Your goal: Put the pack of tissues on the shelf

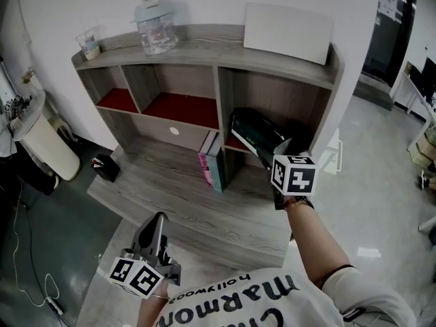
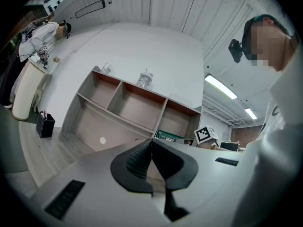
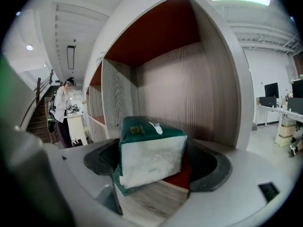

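The pack of tissues (image 1: 253, 132), dark green with a white end (image 3: 150, 156), sits between the jaws of my right gripper (image 1: 271, 150), which is shut on it. It is held tilted at the mouth of the grey wooden shelf's (image 1: 204, 50) lower right compartment, just above its red floor (image 3: 182, 175) and the front wooden edge. In the right gripper view, that gripper (image 3: 152, 151) points into the compartment, whose back wall is close behind the pack. My left gripper (image 1: 159, 227) hangs low in front of the desk, shut and empty (image 2: 151, 144).
Pink and teal books (image 1: 212, 161) stand left of the compartment's divider. A black pen holder (image 1: 104, 167) is at the desk's left end. On the shelf's top stand a clear jar (image 1: 155, 27), a small cup (image 1: 89, 44) and a white board (image 1: 287, 33).
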A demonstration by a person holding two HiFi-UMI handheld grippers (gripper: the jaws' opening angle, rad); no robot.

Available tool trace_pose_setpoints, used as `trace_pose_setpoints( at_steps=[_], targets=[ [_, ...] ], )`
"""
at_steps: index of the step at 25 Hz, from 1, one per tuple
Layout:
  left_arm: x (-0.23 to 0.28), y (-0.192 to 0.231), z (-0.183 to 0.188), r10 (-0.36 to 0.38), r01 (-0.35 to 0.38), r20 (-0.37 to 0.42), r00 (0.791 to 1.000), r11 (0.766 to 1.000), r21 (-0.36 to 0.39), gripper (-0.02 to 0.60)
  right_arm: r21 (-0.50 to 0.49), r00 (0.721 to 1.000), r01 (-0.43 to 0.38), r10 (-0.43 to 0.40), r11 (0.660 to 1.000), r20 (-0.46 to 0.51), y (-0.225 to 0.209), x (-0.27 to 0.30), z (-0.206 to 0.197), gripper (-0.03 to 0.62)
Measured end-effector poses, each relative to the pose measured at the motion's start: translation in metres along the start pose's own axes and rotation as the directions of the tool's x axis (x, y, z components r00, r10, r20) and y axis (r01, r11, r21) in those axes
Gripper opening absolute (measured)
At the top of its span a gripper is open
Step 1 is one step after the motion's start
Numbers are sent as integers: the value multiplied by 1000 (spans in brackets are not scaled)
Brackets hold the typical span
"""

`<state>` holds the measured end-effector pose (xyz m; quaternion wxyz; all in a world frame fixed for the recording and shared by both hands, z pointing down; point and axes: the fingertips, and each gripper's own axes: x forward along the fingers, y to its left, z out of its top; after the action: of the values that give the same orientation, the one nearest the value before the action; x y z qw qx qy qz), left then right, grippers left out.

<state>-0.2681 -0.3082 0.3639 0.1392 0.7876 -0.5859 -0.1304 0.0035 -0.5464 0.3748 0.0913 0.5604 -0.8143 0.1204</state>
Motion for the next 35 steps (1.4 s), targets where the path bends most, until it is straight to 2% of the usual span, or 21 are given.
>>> trace_pose_setpoints(
  at_steps=[11, 19, 23, 32, 35],
  targets=[
    [-3, 1, 0, 9, -9, 6, 1000, 1000, 0, 17, 37, 994, 105, -106, 994, 6, -9, 5, 5, 442],
    [-7, 2, 1, 14, -14, 6, 1000, 1000, 0, 17, 55, 977, 213, -214, 976, 11, -16, 1, 7, 436],
    [-7, 2, 1, 12, -12, 7, 1000, 1000, 1, 17, 111, 961, 271, -275, 956, 23, -24, 1, 9, 349],
    [-11, 4, 3, 22, -22, 12, 1000, 1000, -2, 17, 140, 954, 294, -299, 946, 16, -29, 2, 13, 333],
    [-12, 6, 1, 26, -26, 10, 1000, 1000, -4, 17, 144, 950, 305, -311, 941, 18, -29, 3, 13, 291]
  ],
)
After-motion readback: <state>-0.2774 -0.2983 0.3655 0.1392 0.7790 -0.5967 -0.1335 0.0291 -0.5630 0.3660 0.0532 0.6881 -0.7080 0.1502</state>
